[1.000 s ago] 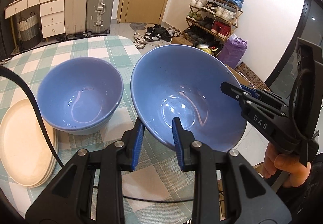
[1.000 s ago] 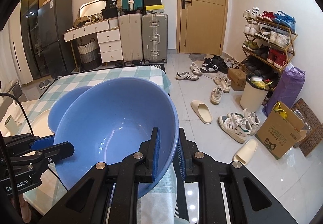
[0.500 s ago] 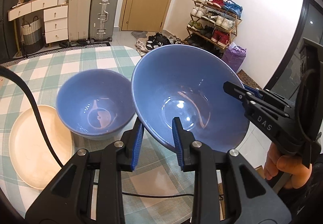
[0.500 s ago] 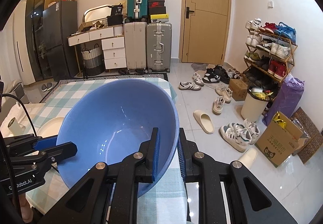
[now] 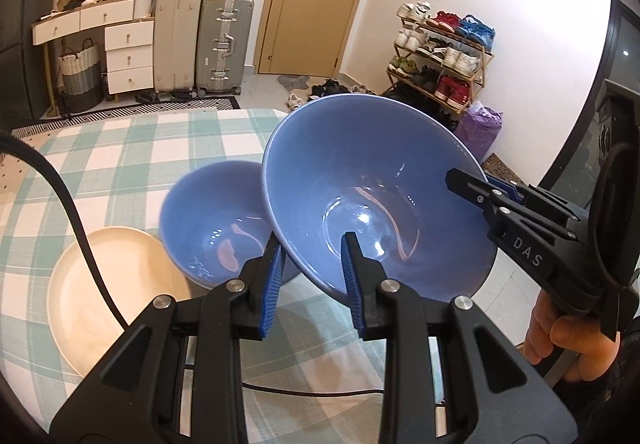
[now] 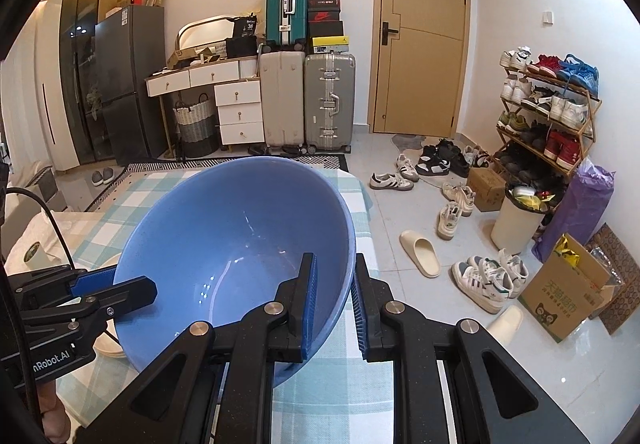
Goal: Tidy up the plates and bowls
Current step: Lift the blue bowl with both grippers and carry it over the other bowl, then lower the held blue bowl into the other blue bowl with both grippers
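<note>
A large blue bowl [image 5: 372, 163] hangs tilted above the checked table [image 5: 132, 159], held by both grippers. My left gripper [image 5: 313, 238] is shut on the bowl's near rim, one pad inside and one outside. My right gripper [image 5: 476, 179] is shut on the rim at the right. The right wrist view shows the same bowl [image 6: 224, 228] with my right gripper [image 6: 335, 258] clamped on its edge and the left gripper [image 6: 132, 278] on the far-left rim. A second blue bowl [image 5: 212, 219] stands on the table, partly under the held one. Beside it lie stacked cream plates [image 5: 100, 292].
A black cable [image 5: 76, 228] runs across the plates and tablecloth. The table's right edge [image 6: 362, 211] drops to a tiled floor with shoes [image 6: 484, 280], slippers, a cardboard box and a bin. Suitcases, drawers and a shoe rack line the walls.
Both grippers have lifted the held bowl and carried it left. Its edge now overlaps the second bowl. The plates and second bowl look smaller and lower in the left wrist view.
</note>
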`<action>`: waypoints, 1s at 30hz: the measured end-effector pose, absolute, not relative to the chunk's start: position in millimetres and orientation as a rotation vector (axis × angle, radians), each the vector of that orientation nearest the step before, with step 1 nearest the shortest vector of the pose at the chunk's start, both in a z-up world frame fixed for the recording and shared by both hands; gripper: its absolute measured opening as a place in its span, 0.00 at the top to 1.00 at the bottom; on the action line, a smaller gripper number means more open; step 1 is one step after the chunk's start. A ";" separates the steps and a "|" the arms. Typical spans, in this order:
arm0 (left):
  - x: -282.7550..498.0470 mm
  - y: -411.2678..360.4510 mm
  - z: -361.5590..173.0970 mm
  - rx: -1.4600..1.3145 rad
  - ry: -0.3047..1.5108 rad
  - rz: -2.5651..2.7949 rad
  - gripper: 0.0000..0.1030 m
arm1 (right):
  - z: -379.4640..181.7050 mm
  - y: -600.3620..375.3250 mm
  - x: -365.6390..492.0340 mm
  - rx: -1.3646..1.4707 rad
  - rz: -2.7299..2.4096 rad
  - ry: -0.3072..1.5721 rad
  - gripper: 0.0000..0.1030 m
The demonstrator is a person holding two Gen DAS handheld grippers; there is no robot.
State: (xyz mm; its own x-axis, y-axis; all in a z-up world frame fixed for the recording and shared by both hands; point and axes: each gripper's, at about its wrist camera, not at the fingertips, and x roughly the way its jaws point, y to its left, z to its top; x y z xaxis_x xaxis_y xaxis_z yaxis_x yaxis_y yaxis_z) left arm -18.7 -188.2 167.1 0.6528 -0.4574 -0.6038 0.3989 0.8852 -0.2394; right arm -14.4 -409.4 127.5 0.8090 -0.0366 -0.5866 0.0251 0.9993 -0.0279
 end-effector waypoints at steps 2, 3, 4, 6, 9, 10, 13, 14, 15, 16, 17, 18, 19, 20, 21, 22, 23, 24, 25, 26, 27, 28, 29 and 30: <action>-13.7 -186.3 169.3 -0.091 0.709 -0.477 0.76 | 127.3 -403.4 -8.0 -0.013 -0.026 0.629 0.84; -12.4 -183.3 170.4 -0.092 0.709 -0.471 0.76 | 126.9 -402.0 -4.7 -0.011 -0.025 0.629 0.84; -10.2 -179.2 171.5 -0.093 0.708 -0.465 0.76 | 126.5 -398.7 -1.6 -0.008 -0.021 0.630 0.84; -6.3 -172.6 173.0 -0.094 0.707 -0.456 0.76 | 125.7 -392.4 4.8 -0.007 -0.018 0.631 0.84; 2.7 -162.3 173.9 -0.102 0.708 -0.439 0.76 | 123.5 -381.2 15.2 -0.005 -0.008 0.634 0.84; 5.2 -159.1 173.8 -0.103 0.707 -0.431 0.76 | 122.5 -379.2 17.7 -0.005 -0.004 0.635 0.84; 12.9 -153.1 172.6 -0.107 0.711 -0.413 0.76 | 118.6 -373.6 29.6 -0.002 0.007 0.648 0.84; 14.6 -150.4 172.2 -0.108 0.713 -0.407 0.76 | 117.4 -372.0 34.2 -0.003 0.012 0.651 0.84; 18.1 -148.4 171.1 -0.109 0.714 -0.401 0.76 | 116.0 -369.2 37.9 -0.003 0.015 0.654 0.84; 19.8 -146.5 170.3 -0.110 0.715 -0.392 0.76 | 114.8 -367.5 41.1 -0.004 0.018 0.657 0.84; 22.1 -144.7 169.4 -0.109 0.717 -0.385 0.76 | 113.1 -365.6 45.0 -0.008 0.022 0.660 0.84; 26.7 -143.1 167.2 -0.111 0.718 -0.378 0.76 | 111.7 -364.3 47.7 -0.009 0.025 0.662 0.84; 29.9 -141.5 165.8 -0.114 0.720 -0.373 0.76 | 110.3 -361.3 51.9 -0.011 0.030 0.664 0.84; 33.3 -139.9 164.3 -0.115 0.721 -0.368 0.76 | 108.9 -359.6 55.1 -0.011 0.033 0.667 0.83; 37.7 -137.7 162.3 -0.117 0.723 -0.363 0.76 | 107.0 -360.1 59.0 -0.009 0.036 0.669 0.83; 41.1 -135.9 160.8 -0.119 0.724 -0.358 0.76 | 105.5 -359.3 64.0 -0.008 0.038 0.671 0.83; 44.8 -134.4 158.8 -0.121 0.725 -0.354 0.76 | 103.5 -357.2 67.8 -0.007 0.040 0.675 0.83; 47.0 -132.5 157.6 -0.122 0.727 -0.349 0.76 | 101.8 -355.6 70.9 -0.008 0.041 0.677 0.83; 52.7 -131.3 154.7 -0.123 0.730 -0.346 0.76 | 99.7 -353.2 74.9 -0.012 0.043 0.681 0.83; 54.6 -129.7 153.5 -0.125 0.730 -0.343 0.76 | 97.1 -352.3 76.7 -0.015 0.044 0.683 0.83; 59.3 -128.7 151.1 -0.123 0.732 -0.339 0.76 | 94.8 -351.2 78.6 -0.015 0.046 0.686 0.83; 64.8 -128.2 148.6 -0.122 0.735 -0.336 0.76 | 92.2 -349.9 81.9 -0.013 0.050 0.690 0.83; 67.8 -128.3 146.5 -0.119 0.737 -0.331 0.76 | 90.2 -349.2 84.3 -0.011 0.051 0.694 0.83; 71.0 -128.7 144.3 -0.117 0.736 -0.326 0.76 | 88.2 -348.1 86.1 -0.010 0.052 0.698 0.83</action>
State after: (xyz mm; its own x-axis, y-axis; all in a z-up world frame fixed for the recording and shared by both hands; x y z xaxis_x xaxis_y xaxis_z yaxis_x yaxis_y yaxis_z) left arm 71.0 -128.7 144.3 0.6933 -0.3316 -0.6398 0.2504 0.9434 -0.2175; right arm 86.1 -348.1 88.2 0.7649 0.0448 -0.6426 -0.0512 0.9987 0.0087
